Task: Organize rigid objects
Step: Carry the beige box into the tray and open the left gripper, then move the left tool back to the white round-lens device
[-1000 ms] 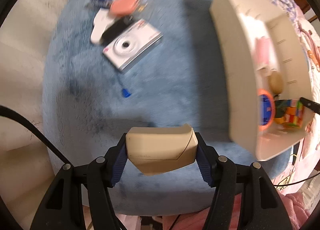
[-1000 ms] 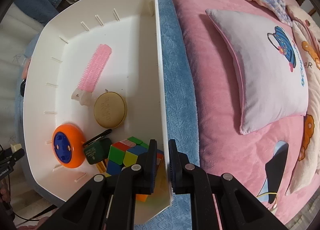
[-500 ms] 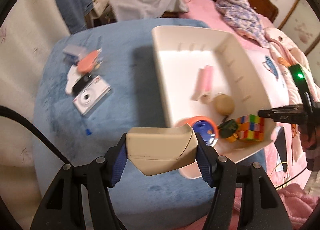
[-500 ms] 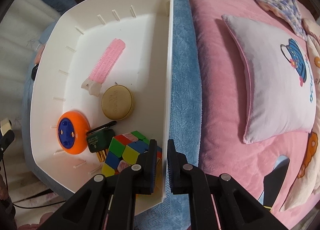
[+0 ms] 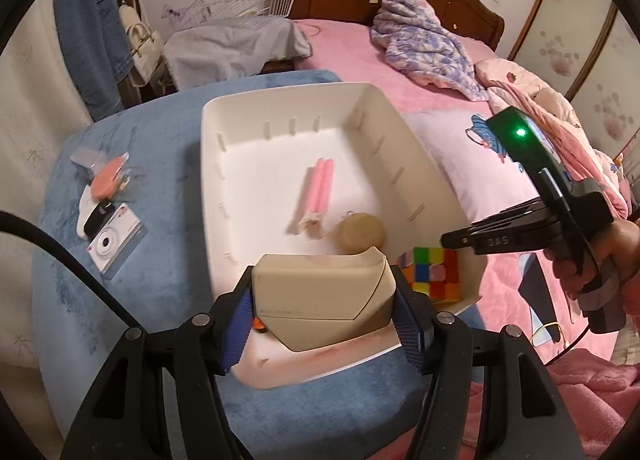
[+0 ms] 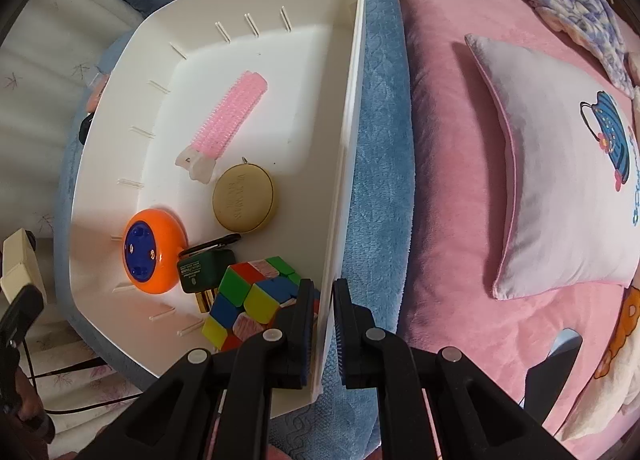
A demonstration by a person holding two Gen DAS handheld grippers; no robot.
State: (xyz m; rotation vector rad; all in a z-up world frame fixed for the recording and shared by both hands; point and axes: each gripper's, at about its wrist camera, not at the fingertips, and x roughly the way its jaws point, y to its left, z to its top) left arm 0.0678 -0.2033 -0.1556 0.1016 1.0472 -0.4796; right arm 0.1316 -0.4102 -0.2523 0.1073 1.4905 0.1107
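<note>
Beige case, stiff and seemingly light, is sitting clamped by its short ends in the left gripper, hovering over the white bin's near edge. Right gripper is pinching the bin's right wall.

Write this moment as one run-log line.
left gripper: shut on beige case, over white bin | right gripper: clamps bin wall

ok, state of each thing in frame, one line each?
left gripper: shut on beige case, held over the bin's near edge
right gripper: shut on white bin side wall
puzzle cube: scrambled, in bin
pink hair clip: lying flat in bin
camera: outside bin, on blue cushion
</note>
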